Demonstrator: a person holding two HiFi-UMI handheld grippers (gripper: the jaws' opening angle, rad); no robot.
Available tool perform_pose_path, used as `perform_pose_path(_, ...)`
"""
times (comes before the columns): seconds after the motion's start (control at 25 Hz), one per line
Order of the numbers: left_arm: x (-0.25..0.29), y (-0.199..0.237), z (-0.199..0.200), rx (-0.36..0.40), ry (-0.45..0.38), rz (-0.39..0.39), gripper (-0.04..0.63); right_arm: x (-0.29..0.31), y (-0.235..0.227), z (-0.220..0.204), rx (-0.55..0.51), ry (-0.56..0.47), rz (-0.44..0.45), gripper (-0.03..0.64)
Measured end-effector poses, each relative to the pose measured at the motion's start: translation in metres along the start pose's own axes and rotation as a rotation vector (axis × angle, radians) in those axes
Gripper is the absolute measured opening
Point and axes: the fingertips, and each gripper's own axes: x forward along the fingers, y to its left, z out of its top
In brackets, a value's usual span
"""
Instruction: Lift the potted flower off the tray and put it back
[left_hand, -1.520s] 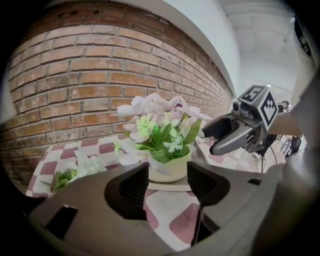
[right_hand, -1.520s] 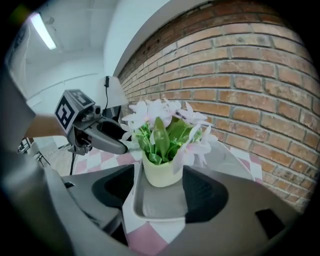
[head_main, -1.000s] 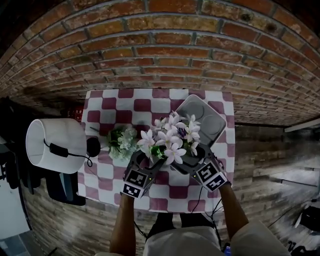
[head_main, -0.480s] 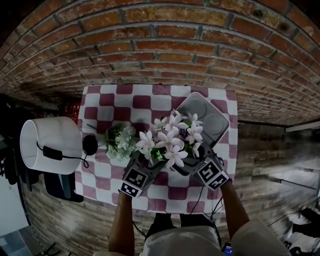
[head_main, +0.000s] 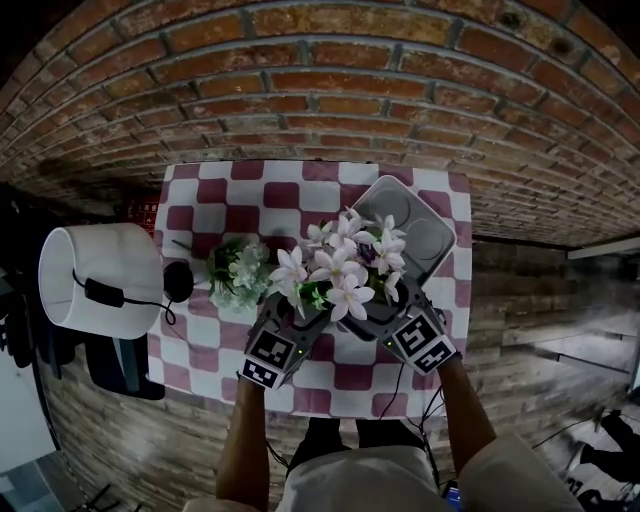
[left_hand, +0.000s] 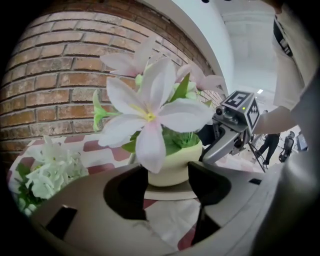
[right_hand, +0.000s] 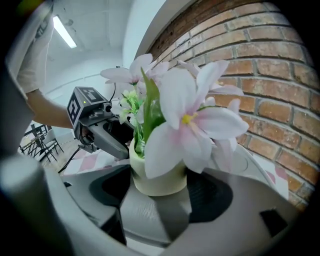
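The potted flower, waxy pale-pink petals and green leaves in a smooth, round cream pot, sits at the near corner of the grey, rounded-square tray; whether its base quite rests there is hard to tell. The left tongs and right tongs meet it from opposite sides, each spread pot-wide and clasping its wall. From above, blooms hide the pot. The tray lies on the red-and-white checked desk.

Left tongs and right tongs flank the potted flower; its blooms fill the gap between them. White bouquet crowds just left, tray right-rear. Brick wall closes the back. I see open checkered counter rear-left and nearside.
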Motion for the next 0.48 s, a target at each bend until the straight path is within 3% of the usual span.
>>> perform_pose_path(0.48, -0.049, -0.035, 0.032, 0.035, -0.082, 0.0, 0.284, -0.05, 0.036, 0.026, 0.025, -0.045, -0.089, 0.37)
